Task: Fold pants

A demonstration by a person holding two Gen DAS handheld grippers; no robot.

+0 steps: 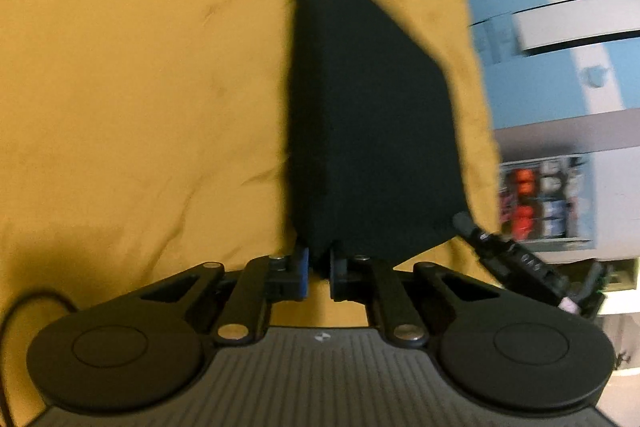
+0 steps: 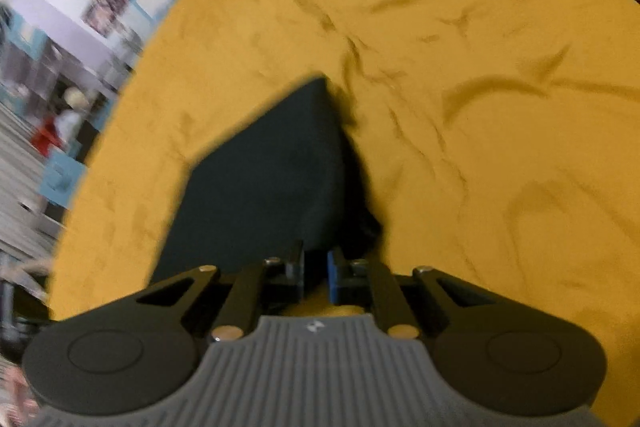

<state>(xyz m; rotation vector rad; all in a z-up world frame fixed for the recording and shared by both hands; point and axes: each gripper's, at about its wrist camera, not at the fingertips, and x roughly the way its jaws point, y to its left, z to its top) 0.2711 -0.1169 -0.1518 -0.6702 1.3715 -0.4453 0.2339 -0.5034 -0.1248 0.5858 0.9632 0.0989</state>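
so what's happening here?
A person is folding dark pants on a yellow sheet with two handheld grippers. The left gripper is shut on one near corner of the fabric, the right gripper on the other; the right one also shows at the edge of the left view. The pants look already folded into a compact panel, near edge pinched at both ends.

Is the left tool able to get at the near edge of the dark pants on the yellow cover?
Yes, it seems so: the left tool is already shut on the near corner of the pants, with nothing in between.
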